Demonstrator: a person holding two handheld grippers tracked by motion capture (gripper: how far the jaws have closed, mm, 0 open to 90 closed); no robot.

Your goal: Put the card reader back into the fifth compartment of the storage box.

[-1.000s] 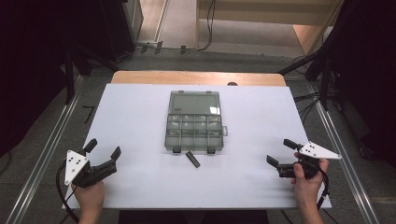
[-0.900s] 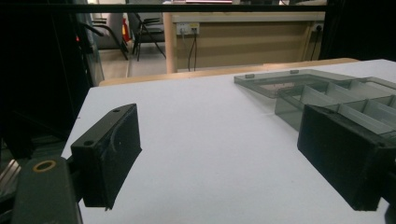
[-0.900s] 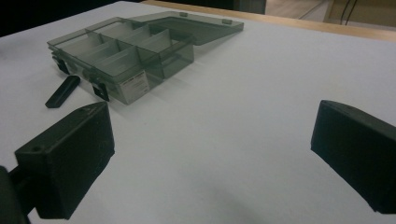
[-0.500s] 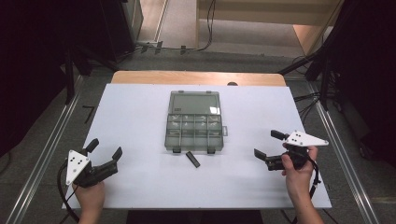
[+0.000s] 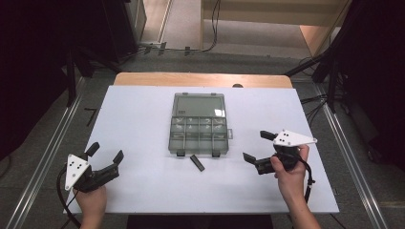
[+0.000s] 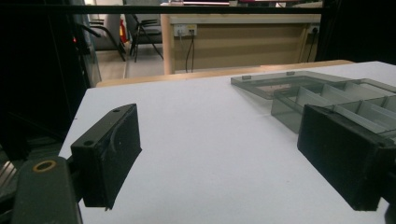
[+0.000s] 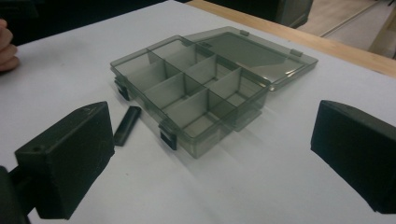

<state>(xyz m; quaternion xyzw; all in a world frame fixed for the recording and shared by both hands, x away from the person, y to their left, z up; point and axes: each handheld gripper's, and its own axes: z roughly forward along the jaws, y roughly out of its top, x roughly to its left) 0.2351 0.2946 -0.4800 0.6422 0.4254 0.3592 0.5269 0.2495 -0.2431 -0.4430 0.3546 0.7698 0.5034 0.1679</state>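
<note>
High view: 1 open compartment box (image 5: 198, 129), 1 black bar (image 5: 197, 162), left gripper (image 5: 105, 153) and right gripper (image 5: 258, 145) fingers apart.

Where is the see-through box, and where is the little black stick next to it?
see-through box (image 5: 198, 135), high view, on its divided tray part.
little black stick (image 7: 126, 125), right gripper view, on the middle of its top face.

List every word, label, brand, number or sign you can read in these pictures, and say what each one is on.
None can be read. The open compartment box, the small black bar lying in front of it, the white table and both tools carry no legible text. The wall sockets beyond the table are too small to show any marking.
</note>
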